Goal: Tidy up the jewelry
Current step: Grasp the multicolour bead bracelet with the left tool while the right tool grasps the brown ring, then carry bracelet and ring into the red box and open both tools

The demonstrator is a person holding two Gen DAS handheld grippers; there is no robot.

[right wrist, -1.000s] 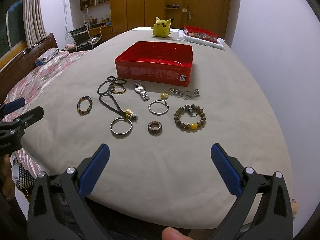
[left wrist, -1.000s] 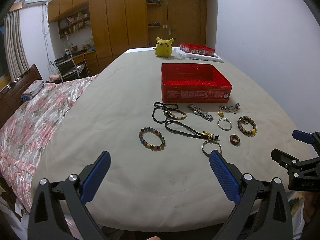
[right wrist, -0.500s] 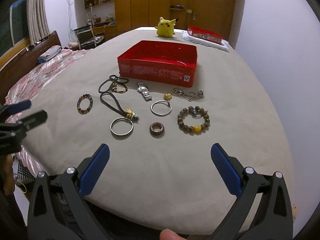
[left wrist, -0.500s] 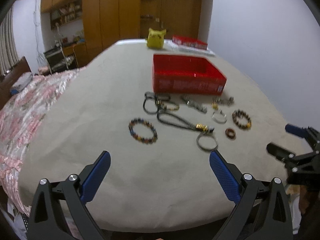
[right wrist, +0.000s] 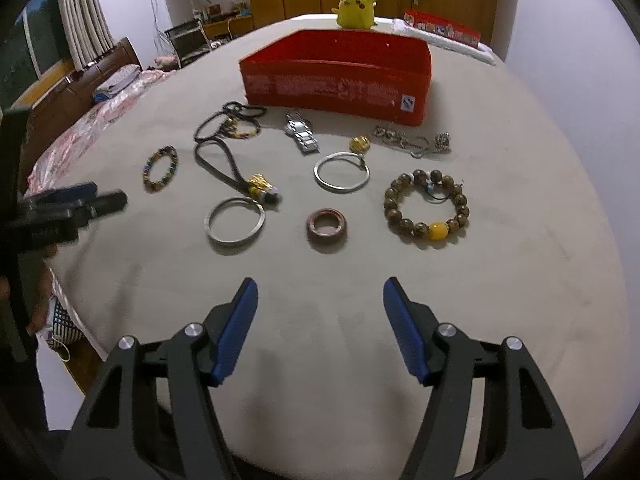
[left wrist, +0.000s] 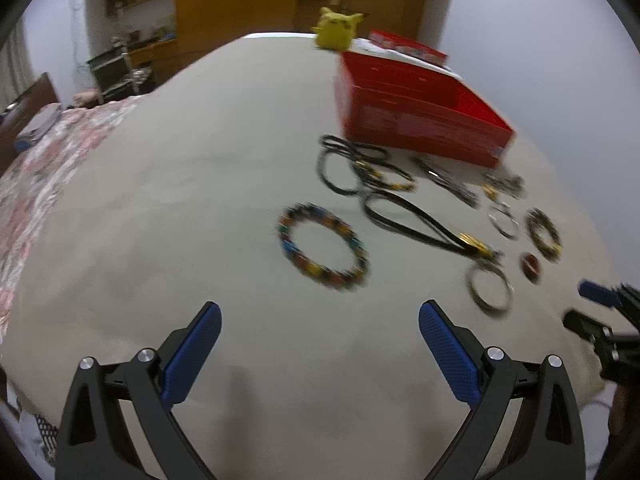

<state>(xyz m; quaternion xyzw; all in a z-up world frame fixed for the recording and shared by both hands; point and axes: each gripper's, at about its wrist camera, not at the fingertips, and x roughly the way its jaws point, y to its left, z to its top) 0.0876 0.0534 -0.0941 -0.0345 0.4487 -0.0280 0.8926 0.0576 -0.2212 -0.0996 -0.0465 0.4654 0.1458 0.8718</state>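
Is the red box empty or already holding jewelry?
Cannot tell fully: the red box is open-topped, no jewelry visible inside, floor hidden.

Jewelry pcs (right wrist: 327, 232) lie on bed (right wrist: 520, 280) just before box (right wrist: 340, 88); plush toy (right wrist: 356, 4) behind.

Dim indoor light; left wrist view motion-blurred, right sharp.
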